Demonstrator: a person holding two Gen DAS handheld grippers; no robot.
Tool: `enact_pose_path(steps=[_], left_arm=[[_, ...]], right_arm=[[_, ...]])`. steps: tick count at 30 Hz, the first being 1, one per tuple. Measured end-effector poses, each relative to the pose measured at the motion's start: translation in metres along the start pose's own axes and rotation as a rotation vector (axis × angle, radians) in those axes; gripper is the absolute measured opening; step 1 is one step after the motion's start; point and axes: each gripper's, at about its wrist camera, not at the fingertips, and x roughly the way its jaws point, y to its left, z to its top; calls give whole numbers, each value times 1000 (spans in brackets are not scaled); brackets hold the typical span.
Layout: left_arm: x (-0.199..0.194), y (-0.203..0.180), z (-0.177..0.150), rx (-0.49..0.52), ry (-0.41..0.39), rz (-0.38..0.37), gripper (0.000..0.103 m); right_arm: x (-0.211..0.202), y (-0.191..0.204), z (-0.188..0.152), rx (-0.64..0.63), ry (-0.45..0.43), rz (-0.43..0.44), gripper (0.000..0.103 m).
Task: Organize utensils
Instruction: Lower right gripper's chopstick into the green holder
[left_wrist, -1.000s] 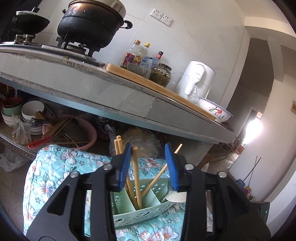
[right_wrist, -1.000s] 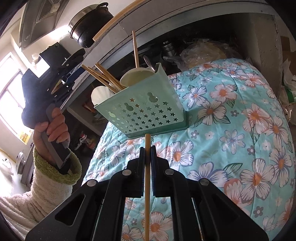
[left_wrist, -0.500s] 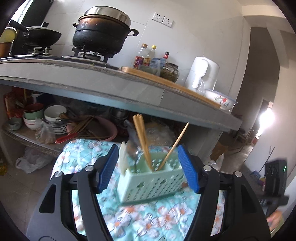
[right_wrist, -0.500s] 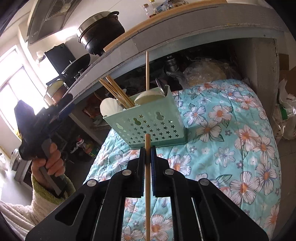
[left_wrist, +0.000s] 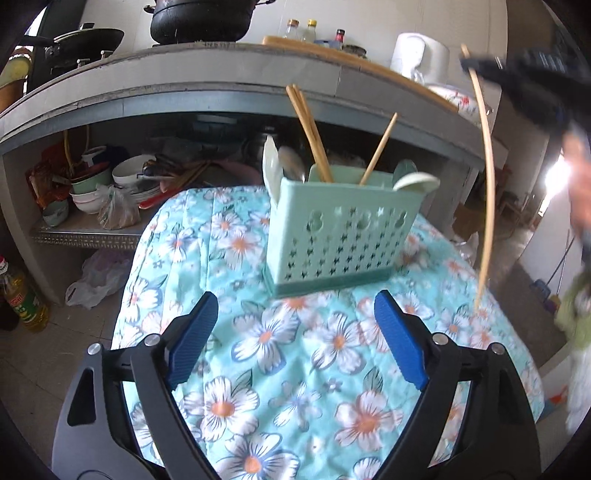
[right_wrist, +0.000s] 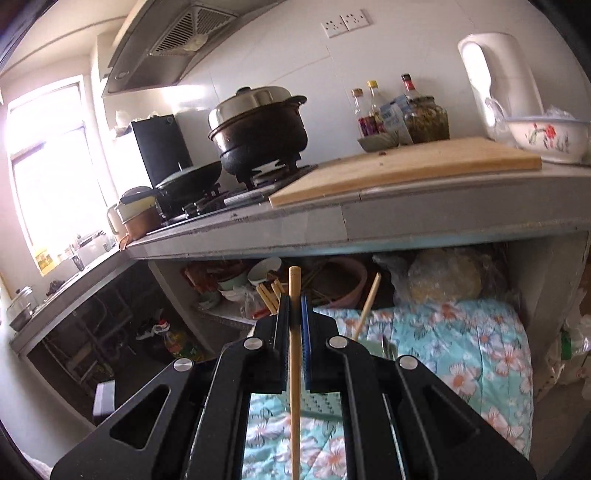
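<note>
A mint green perforated utensil caddy (left_wrist: 343, 236) stands on the floral cloth (left_wrist: 295, 369). It holds a pair of wooden chopsticks (left_wrist: 310, 136), a single leaning chopstick (left_wrist: 376, 149) and pale spoons (left_wrist: 275, 166). My left gripper (left_wrist: 295, 332) hangs in front of the caddy, its jaws opening wide, with nothing between them. My right gripper (right_wrist: 294, 306) is shut on one long wooden chopstick (right_wrist: 295, 369), held upright above the cloth. The left wrist view shows that gripper as a dark blur (left_wrist: 517, 70) at the upper right, with the chopstick (left_wrist: 487, 184) hanging from it. The right gripper hides most of the caddy (right_wrist: 314, 406) in its own view.
A grey concrete counter (right_wrist: 406, 225) overhangs the cloth, carrying a cutting board (right_wrist: 406, 170), a black pot (right_wrist: 258, 136), a white kettle (right_wrist: 498, 74) and a flowered bowl (right_wrist: 546, 140). The shelf below holds stacked bowls (left_wrist: 110, 181). An oil bottle (left_wrist: 22, 295) stands on the floor.
My left gripper drew back and down from over the caddy, and its jaws spread wide, leaving a chopstick in it. My right gripper rose with its chopstick to counter height.
</note>
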Motion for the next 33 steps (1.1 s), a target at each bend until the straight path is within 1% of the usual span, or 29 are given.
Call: enact_pose_path(steps=[7,9,13,18,23,28,33], left_arm=[[18,1,-23,23,69,28,85],[23,0,-27,30,83,30,85],[28,0,-30,38,93,29,86],[34,5,-31,31,101,31,86],[39,10,-32,23,111,30,87],[44,14,-33,14,118,30,87],[45,17,-33,-2,120,35,87]], right_arm=[[18,21,49,-64,-134,-35,6],[25,23,58,-75,-168,-42,6],[42,25,66,-107,-197,-67,6],[71,19,58,-125,-183,-94,6],[94,7,43,-123,-151,-115,6],[106,-3,27,-125,-125,-127,6],[111,-9,5,-144,-71,-136,6]])
